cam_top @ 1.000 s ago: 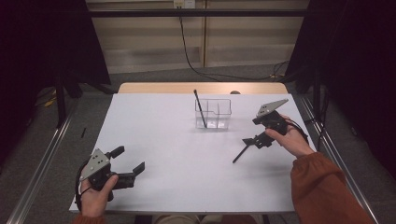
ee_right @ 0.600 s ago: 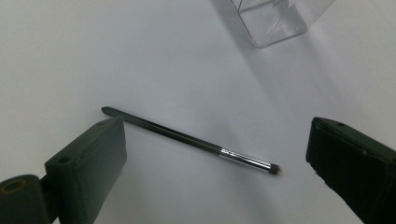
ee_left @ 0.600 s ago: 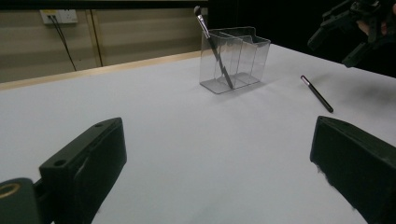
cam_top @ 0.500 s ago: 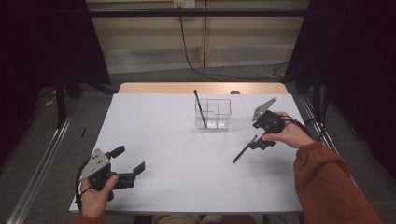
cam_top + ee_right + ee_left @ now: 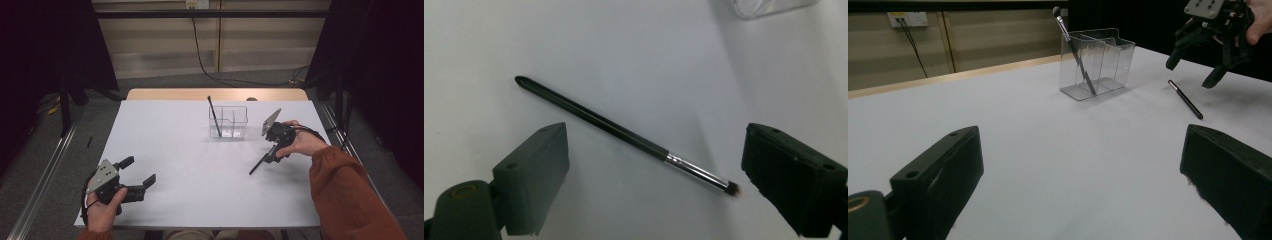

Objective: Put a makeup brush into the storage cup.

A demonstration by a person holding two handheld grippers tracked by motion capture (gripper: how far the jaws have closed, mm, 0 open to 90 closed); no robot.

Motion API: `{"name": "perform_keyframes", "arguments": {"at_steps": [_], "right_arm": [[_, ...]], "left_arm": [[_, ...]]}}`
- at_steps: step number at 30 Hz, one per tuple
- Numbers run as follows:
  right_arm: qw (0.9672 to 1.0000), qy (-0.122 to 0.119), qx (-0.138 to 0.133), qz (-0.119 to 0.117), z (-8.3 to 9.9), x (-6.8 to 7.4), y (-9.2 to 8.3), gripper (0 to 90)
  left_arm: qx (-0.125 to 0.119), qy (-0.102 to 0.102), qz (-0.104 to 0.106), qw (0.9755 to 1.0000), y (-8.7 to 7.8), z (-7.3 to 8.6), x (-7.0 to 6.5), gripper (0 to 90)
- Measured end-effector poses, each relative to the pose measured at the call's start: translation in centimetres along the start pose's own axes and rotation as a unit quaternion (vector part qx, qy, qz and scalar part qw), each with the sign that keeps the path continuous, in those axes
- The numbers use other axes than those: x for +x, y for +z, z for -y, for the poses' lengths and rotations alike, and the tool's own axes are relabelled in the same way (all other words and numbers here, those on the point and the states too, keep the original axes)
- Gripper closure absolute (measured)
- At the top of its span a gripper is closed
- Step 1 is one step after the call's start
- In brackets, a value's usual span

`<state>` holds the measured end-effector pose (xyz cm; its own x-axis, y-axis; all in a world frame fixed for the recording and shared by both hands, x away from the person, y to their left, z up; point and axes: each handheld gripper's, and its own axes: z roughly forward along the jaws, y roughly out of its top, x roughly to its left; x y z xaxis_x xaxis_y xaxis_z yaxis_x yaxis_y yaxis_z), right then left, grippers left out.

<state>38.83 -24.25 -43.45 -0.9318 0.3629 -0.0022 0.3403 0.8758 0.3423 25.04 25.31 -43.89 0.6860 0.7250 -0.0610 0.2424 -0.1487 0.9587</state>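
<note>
The left gripper (image 5: 131, 176) rests near the desk's (image 5: 200, 165) front edge, fingers spread wide and empty. Farther right, the right gripper (image 5: 654, 175) hangs over a slim black makeup brush (image 5: 624, 134) lying flat between its fingers, untouched; they have just been closing. Beyond stands a clear plastic organizer (image 5: 228, 121) holding another brush (image 5: 214, 116) aslant.

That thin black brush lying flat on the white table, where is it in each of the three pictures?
High view: the lying brush is right of centre, under the right gripper.
Left gripper view: upper right, right of the clear holder.
Right gripper view: centre, slanting between the open jaws, bristles at lower right.
Shared landmark: the clear holder, its corner at the right gripper view's top.
</note>
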Motion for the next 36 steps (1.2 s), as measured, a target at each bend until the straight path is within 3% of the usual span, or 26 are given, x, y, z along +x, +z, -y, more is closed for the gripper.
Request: {"name": "perform_keyframes", "arguments": {"at_steps": [6,9,12,14,20,24,28,36], "right_arm": [[0.9995,-0.013,0.029,-0.002,0.4,-0.4,1.0,17.2],[0.9993,-0.019,0.032,0.009,0.3,-0.4,1.4,14.5],[0.9986,-0.031,0.043,0.004,0.1,-0.5,1.7,13.5],[0.9986,-0.026,0.046,0.004,-0.1,-0.5,1.7,13.2],[0.9973,-0.032,0.066,-0.001,-0.2,-0.9,2.4,24.6],[0.9979,-0.007,0.061,-0.02,0.1,-1.2,2.3,31.0],[0.9974,-0.006,0.069,-0.022,-0.1,-1.3,2.2,35.4],[0.995,-0.035,0.091,-0.024,-0.6,-1.5,2.1,55.2]], "left_arm": [[0.002,0.001,0.002,1.0,0.1,0.0,0.0,3.7],[0.002,0.0,0.002,1.0,0.1,0.1,0.0,3.7],[0.003,0.0,0.0,1.0,0.2,0.1,0.0,3.7],[0.004,0.001,0.001,1.0,0.2,0.1,0.0,3.7],[0.004,-0.001,0.002,1.0,0.1,0.1,0.0,3.7],[0.004,0.001,0.002,1.0,0.2,0.1,0.0,3.7],[0.005,0.001,0.003,1.0,0.2,0.1,-0.1,3.7],[0.004,-0.002,0.003,1.0,0.2,0.1,-0.1,3.7]]}}
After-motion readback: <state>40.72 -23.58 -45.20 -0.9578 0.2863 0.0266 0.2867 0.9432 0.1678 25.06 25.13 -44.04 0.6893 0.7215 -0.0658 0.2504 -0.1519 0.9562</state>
